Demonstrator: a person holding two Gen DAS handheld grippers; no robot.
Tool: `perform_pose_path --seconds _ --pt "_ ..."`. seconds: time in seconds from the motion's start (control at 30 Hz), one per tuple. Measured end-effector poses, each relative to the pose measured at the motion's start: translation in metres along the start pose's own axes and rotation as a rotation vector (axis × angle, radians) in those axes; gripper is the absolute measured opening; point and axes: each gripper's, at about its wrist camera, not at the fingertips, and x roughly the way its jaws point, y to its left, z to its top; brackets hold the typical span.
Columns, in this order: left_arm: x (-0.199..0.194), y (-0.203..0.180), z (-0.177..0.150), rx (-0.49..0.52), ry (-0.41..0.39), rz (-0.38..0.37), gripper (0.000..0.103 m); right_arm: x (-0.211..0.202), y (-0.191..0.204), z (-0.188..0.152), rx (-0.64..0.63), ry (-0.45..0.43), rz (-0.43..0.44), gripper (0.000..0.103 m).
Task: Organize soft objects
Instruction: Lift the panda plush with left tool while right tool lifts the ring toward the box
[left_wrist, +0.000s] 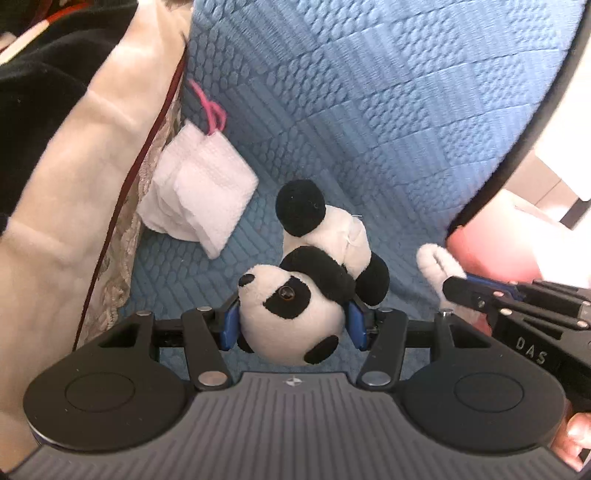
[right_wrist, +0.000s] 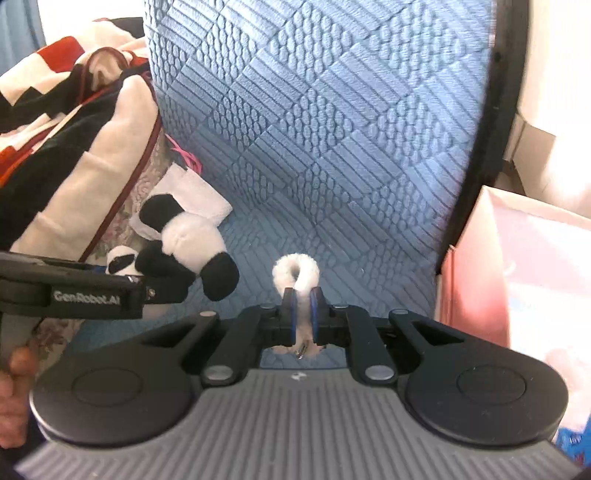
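A black-and-white panda plush (left_wrist: 314, 258) hangs over the blue quilted cover (left_wrist: 369, 92), its head clamped between the blue pads of my left gripper (left_wrist: 293, 325). The right wrist view shows that same panda (right_wrist: 184, 240) at the left, held by the left gripper (right_wrist: 147, 288). My right gripper (right_wrist: 303, 299) is shut on a small white fluffy loop-shaped soft toy (right_wrist: 295, 271), which curls up above the fingertips. In the left wrist view the white fluffy toy (left_wrist: 434, 262) and the right gripper (left_wrist: 458, 288) show at the right edge.
A folded white cloth (left_wrist: 199, 192) with a pink string (left_wrist: 214, 107) lies on the cover beside a cream pillow (left_wrist: 92, 166). A red, white and black blanket (right_wrist: 48, 92) sits at the far left. A pink box (right_wrist: 517, 266) stands off the cover's right edge.
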Motion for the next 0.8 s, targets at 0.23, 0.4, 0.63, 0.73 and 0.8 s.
perform_pose_path --seconds 0.23,0.4,0.63,0.73,0.8 --pt "-0.008 -0.007 -0.024 0.002 0.005 -0.004 0.061 -0.020 0.004 -0.019 0.014 0.011 -0.027 0.012" --pt "-0.007 -0.008 -0.041 -0.009 0.029 -0.001 0.061 -0.029 0.009 -0.028 0.020 0.019 -0.036 0.011" --pt "-0.024 -0.001 -0.054 -0.047 0.012 -0.004 0.061 -0.047 0.014 -0.043 0.047 0.010 -0.051 0.011" --pt "-0.029 -0.001 -0.058 -0.048 0.005 -0.015 0.061 -0.056 0.014 -0.050 0.062 0.006 -0.070 0.011" --pt "-0.029 -0.002 -0.059 -0.037 0.004 -0.009 0.061 -0.062 0.012 -0.053 0.081 0.008 -0.070 0.011"
